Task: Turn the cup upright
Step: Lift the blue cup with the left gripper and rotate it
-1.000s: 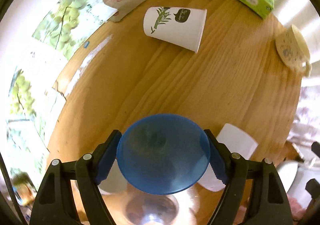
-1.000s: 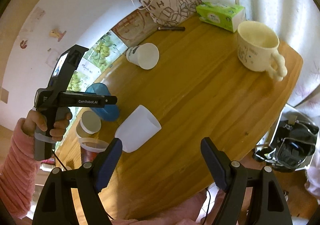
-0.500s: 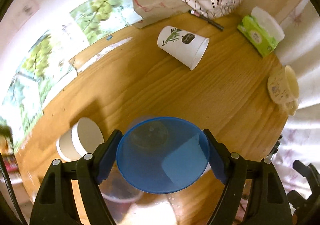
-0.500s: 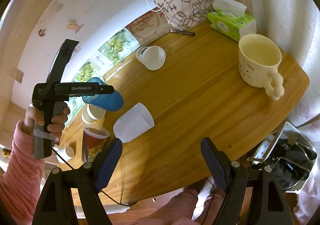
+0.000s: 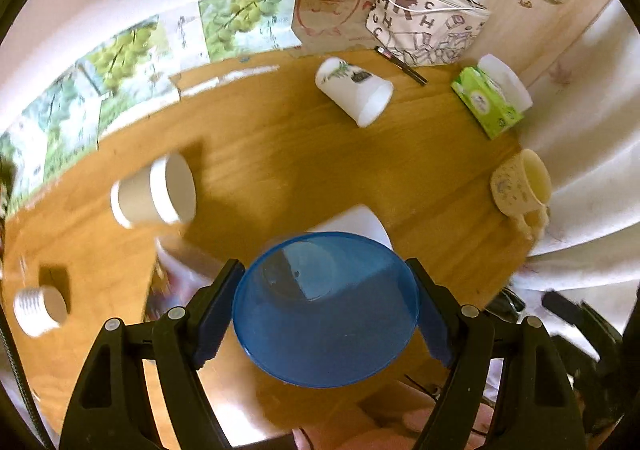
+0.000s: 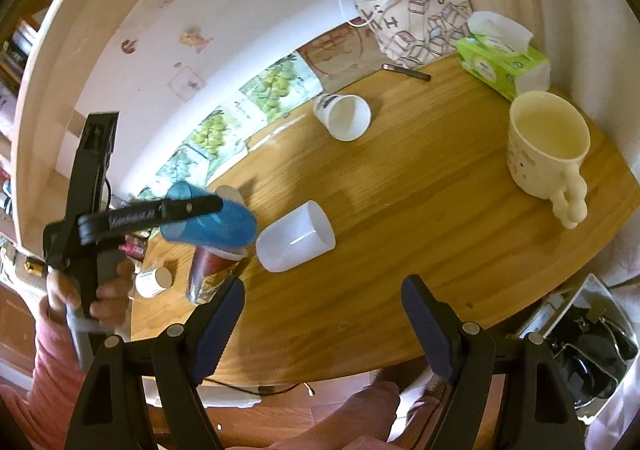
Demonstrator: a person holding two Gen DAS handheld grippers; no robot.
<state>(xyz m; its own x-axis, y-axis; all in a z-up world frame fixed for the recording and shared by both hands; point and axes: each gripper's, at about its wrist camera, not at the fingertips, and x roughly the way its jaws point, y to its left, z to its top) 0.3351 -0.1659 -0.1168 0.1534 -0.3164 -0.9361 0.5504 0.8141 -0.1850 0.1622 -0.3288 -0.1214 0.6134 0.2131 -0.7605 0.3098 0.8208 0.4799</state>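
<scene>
My left gripper is shut on a blue translucent cup, held in the air above the wooden table. The cup's round end faces the left wrist camera. In the right wrist view the blue cup lies roughly level in the left gripper, above the table's left part. My right gripper is open and empty near the table's front edge.
A frosted white cup lies on its side mid-table. A printed paper cup lies on its side farther back. A cream mug, a green tissue box, a red patterned cup, a fabric bag stand around.
My left gripper has risen and tilted with the blue cup, so its view now takes in more of the table and wall. The right gripper has drawn back slightly and stays open.
</scene>
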